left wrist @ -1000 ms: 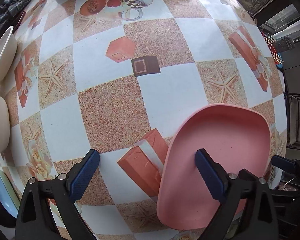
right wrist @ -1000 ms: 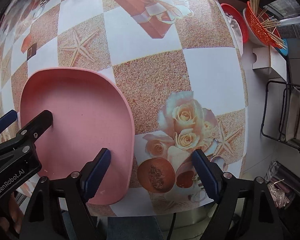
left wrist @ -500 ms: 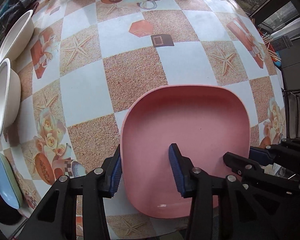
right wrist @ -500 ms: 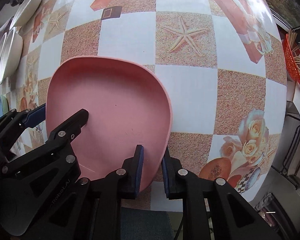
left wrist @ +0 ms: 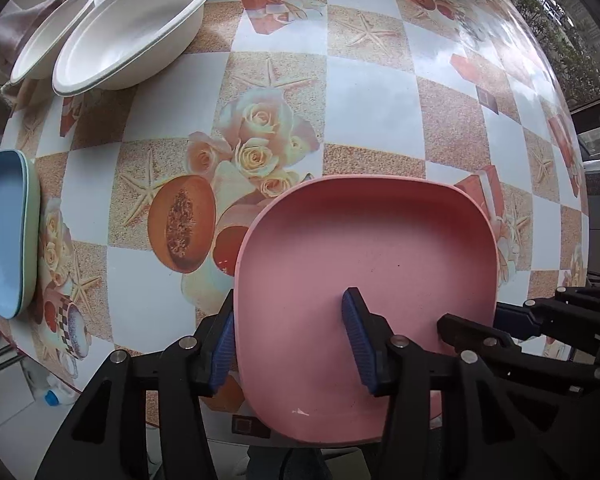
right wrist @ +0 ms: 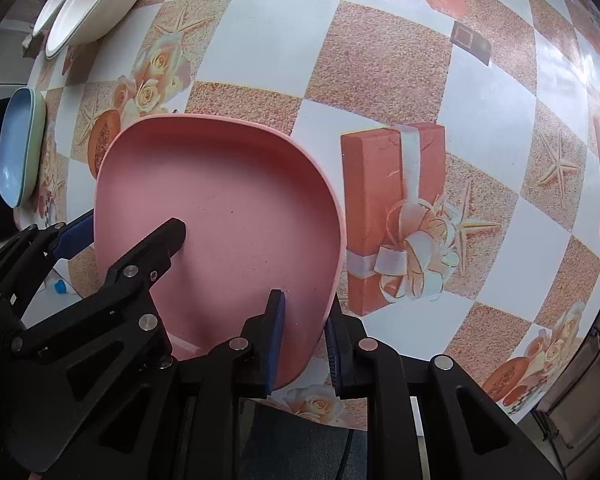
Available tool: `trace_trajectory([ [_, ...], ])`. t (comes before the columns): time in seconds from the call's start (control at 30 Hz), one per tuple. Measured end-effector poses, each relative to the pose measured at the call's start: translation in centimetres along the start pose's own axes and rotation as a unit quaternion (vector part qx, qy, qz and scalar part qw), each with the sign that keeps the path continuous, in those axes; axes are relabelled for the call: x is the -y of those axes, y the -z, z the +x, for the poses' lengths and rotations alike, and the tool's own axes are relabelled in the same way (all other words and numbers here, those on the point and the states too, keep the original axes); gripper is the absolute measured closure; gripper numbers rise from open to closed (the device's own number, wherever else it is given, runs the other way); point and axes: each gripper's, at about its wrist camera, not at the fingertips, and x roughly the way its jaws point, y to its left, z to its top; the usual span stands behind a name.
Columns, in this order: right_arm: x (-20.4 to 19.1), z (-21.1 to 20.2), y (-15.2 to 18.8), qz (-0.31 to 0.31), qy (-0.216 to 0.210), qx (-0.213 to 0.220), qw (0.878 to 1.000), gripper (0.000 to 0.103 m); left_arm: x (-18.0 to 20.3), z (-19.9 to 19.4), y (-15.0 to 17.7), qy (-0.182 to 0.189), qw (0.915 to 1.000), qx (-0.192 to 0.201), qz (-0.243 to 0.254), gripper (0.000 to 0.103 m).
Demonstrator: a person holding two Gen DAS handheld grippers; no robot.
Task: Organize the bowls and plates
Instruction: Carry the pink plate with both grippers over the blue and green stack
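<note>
A pink square plate hangs just above the patterned tablecloth, gripped from two sides. My left gripper straddles its left rim, one blue pad outside the rim and one on the inner floor. Its jaws are opening slightly with the rim still between them. My right gripper is shut on the plate's right rim, a pad on each side of the wall. Each gripper also shows in the other's view: the right gripper and the left gripper. The same plate fills the centre of the right wrist view.
Two white bowls sit at the table's far left corner. A blue plate rests nested in a pale green one at the left edge. The table edge runs close below my grippers, with floor beyond.
Both grippers went from open to closed on the pink plate's opposite rims. They then carried it across the table toward the white bowls and the blue plate, turning as they went.
</note>
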Motion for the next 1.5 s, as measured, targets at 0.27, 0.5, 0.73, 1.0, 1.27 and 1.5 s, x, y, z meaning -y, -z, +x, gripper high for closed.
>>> trace_trajectory([
  [0.27,0.1,-0.1,0.5,-0.008,0.012,-0.008,1.0,0.081,-1.1,-0.9,3.9,0.01,0.9999,0.006,-0.004,0.05],
  [0.5,-3.2,-0.1,1.6,-0.075,0.029,-0.039,0.996,0.081,-2.0,-3.3,9.4,0.004,0.9991,0.013,-0.041,0.055],
  [0.73,-7.1,-3.0,2.6,-0.133,0.018,-0.031,0.99,0.081,-4.8,-8.1,12.6,-0.007,0.9949,0.038,-0.093,0.055],
  [1.0,-11.1,-7.8,2.9,-0.172,-0.007,-0.003,0.985,0.081,-5.9,-15.1,12.7,-0.027,0.9862,0.1,-0.129,0.055],
  [1.27,-12.1,-9.8,3.7,-0.177,-0.021,-0.001,0.984,0.081,-5.9,-17.2,12.0,-0.059,0.9832,0.122,-0.122,0.055],
  [1.5,-13.1,-9.6,3.9,-0.199,-0.016,-0.005,0.98,0.081,-7.0,-17.4,12.9,-0.06,0.9792,0.124,-0.149,0.055],
])
